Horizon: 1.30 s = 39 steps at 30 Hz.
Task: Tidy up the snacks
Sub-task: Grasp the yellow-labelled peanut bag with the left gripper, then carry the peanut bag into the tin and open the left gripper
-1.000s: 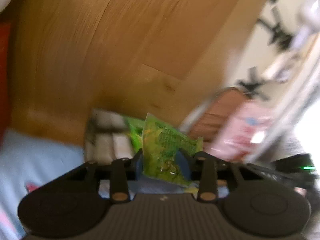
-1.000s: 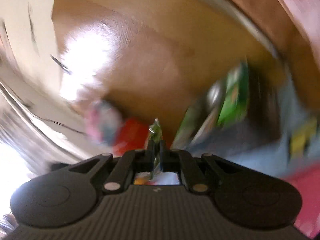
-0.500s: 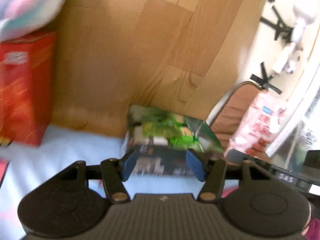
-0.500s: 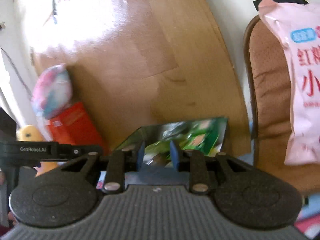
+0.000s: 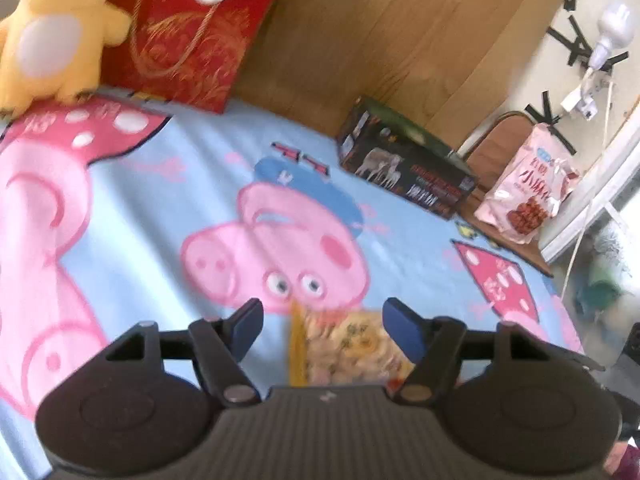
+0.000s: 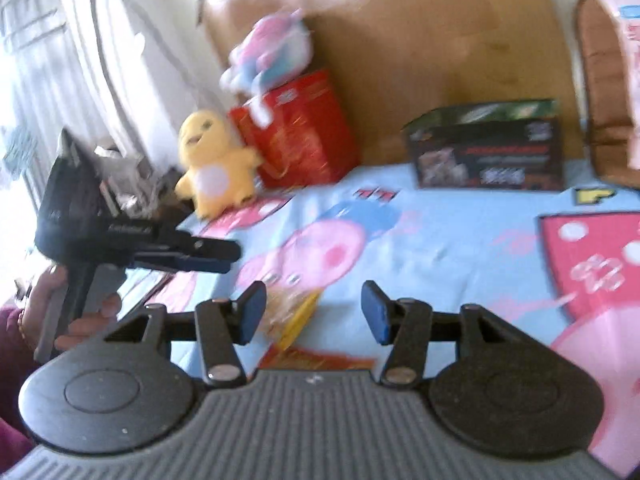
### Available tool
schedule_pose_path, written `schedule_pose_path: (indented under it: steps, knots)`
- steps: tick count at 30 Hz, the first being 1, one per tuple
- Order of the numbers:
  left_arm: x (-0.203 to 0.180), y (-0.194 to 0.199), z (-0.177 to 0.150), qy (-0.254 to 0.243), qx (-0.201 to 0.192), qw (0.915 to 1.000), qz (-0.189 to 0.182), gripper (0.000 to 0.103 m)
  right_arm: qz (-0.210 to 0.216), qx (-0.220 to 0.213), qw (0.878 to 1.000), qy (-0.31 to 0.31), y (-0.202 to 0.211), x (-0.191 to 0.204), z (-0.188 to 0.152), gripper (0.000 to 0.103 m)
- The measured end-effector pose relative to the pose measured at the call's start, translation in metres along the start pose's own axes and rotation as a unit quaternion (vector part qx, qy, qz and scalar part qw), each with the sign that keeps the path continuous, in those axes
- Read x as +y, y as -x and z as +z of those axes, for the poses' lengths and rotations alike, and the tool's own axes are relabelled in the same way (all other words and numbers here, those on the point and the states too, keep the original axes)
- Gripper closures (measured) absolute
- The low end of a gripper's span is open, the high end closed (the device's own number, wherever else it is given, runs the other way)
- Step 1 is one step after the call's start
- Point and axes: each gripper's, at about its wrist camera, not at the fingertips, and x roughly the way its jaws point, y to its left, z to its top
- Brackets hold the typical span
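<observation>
Left gripper (image 5: 322, 330): jaws spread wide, gripping nothing, above snack packet (image 5: 352, 346)
Right gripper (image 6: 310, 314): jaws wide apart, empty
Snack box (image 5: 404, 164): on bedsheet (image 5: 132, 208), against headboard (image 5: 384, 36)

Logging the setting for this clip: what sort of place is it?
Probably a home bedroom: a cartoon pig bedsheet, a yellow plush chick against a wooden headboard, and a chair alongside.
</observation>
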Motion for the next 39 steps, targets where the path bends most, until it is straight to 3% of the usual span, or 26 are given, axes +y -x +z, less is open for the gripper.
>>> schedule_pose_path:
  steps: [4,9,11,12,14,15,20,30,39]
  knots:
    - [0.009,-0.004,-0.009,0.018,0.004,0.9995,-0.024,0.024,-0.015,0.032,0.999,0.009,-0.025,0.015,-0.010,0.047]
    - [0.007,-0.017,-0.018,0.017,0.009,0.9992,-0.035,0.025,-0.039,0.064,0.996,0.039,-0.047,0.019,-0.014,0.047]
    - [0.001,-0.020,-0.020,-0.002,0.011,0.9994,-0.033,0.043,-0.050,0.078,0.994,0.048,-0.058,0.018,-0.012,0.046]
    - [-0.002,-0.021,-0.021,-0.007,0.013,0.9993,-0.034,0.044,-0.053,0.082,0.994,0.056,-0.060,0.018,-0.013,0.046]
    - [-0.006,-0.023,-0.022,-0.013,0.019,0.9991,-0.035,0.056,-0.055,0.089,0.991,0.084,-0.070,0.023,-0.012,0.050]
    - [-0.009,-0.024,-0.022,-0.016,0.020,0.9991,-0.033,0.056,-0.051,0.093,0.990,0.096,-0.072,0.026,-0.012,0.059]
    - [-0.027,-0.031,-0.010,-0.026,0.026,0.9978,-0.056,0.058,-0.068,0.082,0.987,0.120,-0.070,0.029,-0.011,0.069]
    - [-0.102,-0.067,0.073,-0.089,0.000,0.9911,-0.099,0.058,-0.116,-0.011,0.989,0.087,-0.037,-0.011,0.035,0.069]
    - [-0.147,-0.164,0.174,-0.103,-0.006,0.9897,-0.099,0.056,-0.166,-0.074,0.979,0.087,-0.060,-0.088,0.120,0.069]
